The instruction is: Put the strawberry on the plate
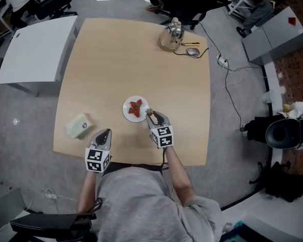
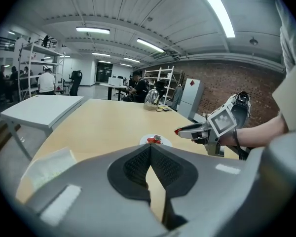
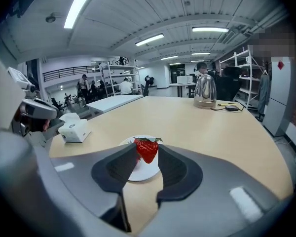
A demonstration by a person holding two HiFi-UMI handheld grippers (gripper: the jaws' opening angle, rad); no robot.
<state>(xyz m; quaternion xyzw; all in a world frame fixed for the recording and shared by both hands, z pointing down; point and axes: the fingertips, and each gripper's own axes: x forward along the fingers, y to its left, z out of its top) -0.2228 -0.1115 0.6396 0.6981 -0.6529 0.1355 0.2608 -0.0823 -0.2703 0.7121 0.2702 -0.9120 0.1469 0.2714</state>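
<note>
A red strawberry (image 3: 147,149) with green leaves is pinched between the tips of my right gripper (image 3: 147,154), held just above the near rim of a small white plate (image 3: 142,173). From the head view the right gripper (image 1: 150,114) sits at the plate's (image 1: 128,114) right edge, and other strawberries (image 1: 135,108) lie on the plate. My left gripper (image 1: 105,133) rests shut with nothing in it, near the table's front edge, left of the plate. In the left gripper view the plate (image 2: 163,142) shows beyond its closed tips (image 2: 151,147), with the right gripper (image 2: 180,131) to the right.
A pale green tissue pack (image 1: 79,125) lies at the table's front left. A glass kettle (image 1: 172,34), a mouse (image 1: 193,51) and cables sit at the far right corner. A white table (image 1: 38,49) stands to the left. Office chairs and people fill the background.
</note>
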